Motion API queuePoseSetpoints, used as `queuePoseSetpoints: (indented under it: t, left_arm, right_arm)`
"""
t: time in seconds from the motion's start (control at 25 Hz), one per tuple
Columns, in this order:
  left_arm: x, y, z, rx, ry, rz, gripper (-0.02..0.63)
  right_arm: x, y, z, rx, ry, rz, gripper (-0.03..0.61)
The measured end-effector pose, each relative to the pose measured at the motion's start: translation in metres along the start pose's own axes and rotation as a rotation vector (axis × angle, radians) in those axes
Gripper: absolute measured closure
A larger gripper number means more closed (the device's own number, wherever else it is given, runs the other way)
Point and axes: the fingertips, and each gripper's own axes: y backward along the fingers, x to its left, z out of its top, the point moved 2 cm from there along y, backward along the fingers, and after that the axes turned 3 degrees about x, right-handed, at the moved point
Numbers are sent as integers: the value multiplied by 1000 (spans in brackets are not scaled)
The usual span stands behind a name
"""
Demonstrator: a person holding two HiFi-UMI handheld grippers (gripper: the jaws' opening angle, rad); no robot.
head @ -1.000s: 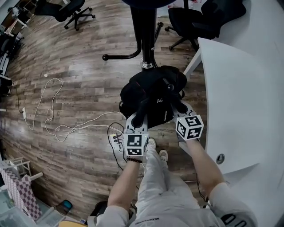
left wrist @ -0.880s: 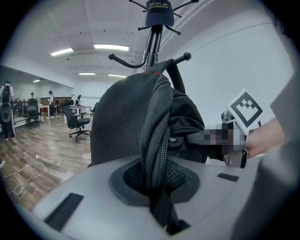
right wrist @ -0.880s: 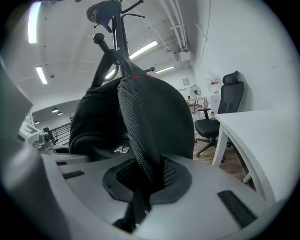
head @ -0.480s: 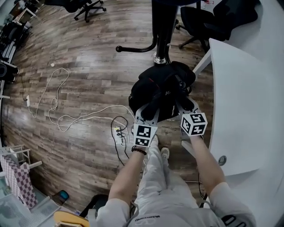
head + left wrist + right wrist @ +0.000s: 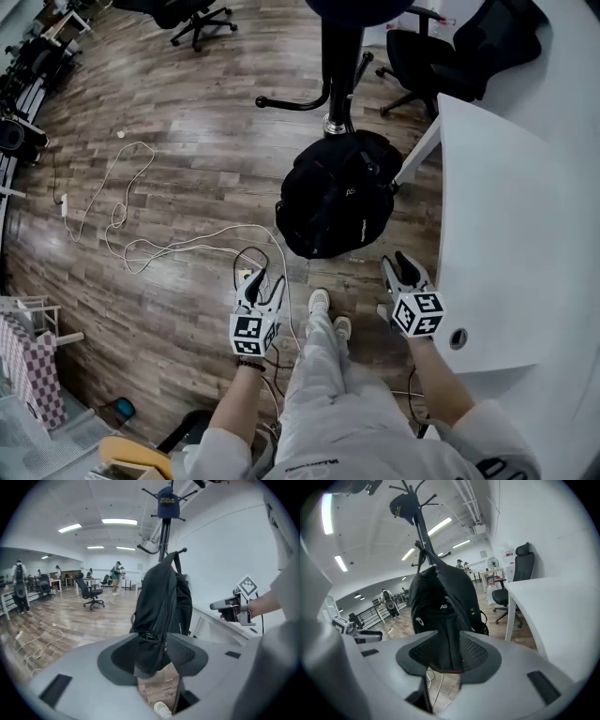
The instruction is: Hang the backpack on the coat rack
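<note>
Left gripper (image 5: 266, 285) and right gripper (image 5: 395, 266) are both empty. Jaws are apart and opening wider rn, nothing pinched btwn the pads. In each gripper view the backpack just shows thru the gap, out ahead and not touched. The black backpack (image 5: 333, 192) is hanging on the coat rack (image 5: 339, 52), w/ its top strap over one of the hooks (image 5: 181, 551) and the body dangling right beside the pole. There's a dark cap (image 5: 168, 503) up at the top of the rack. From the head view both grippers sit low in the pic, either side of the person's legs and shoes (image 5: 320, 301), well apart from the bag. A white desk (image 5: 506, 197) runs along the right, its leg just beside the backpack, and a black office chair (image 5: 433, 58) is behind it. On the left, white cable (image 5: 131, 251) is looped over the wood floor (image 5: 187, 131), w/ another chair (image 5: 194, 13) farther back. A few ppl are standing way off in the bg of the left gripper view, too small to make out.
</note>
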Motion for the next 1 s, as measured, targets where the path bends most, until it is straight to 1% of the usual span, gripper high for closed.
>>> queuePoseSetpoints:
  t: [0.04,0.08,0.16,0.32,0.44,0.52,0.6,0.72,0.88,1.0]
  left_arm:
    - [1,22,4,-20,3,37,435]
    - [1,43,9,-41,1,72,452]
    - [-1,82,22,-83,-4,136,514]
    - [-4,144,45,-160,11,251,606]
    - [4,178,60,-222,28,312,606]
    - [10,194,69,-247,45,339,606]
    - [16,205,76,-267,64,349,606]
    - [20,212,86,-287,58,329,606]
    - [19,217,90,-308,57,273,606]
    - [18,223,93,-329,45,209,606]
  right_arm:
    - [5,16,-2,-12,-7,9,434]
    - [10,32,-3,-25,-14,18,445]
    - [24,60,-4,-45,-22,48,484]
    - [55,101,-11,-50,36,108,519]
    - [76,115,-12,-60,96,129,539]
    - [88,125,-10,-64,115,149,549]
    - [98,134,-13,-56,115,178,552]
    - [115,139,-18,-52,145,209,552]
    - [138,141,-21,-55,182,218,551]
    - [156,148,-20,-76,185,199,551]
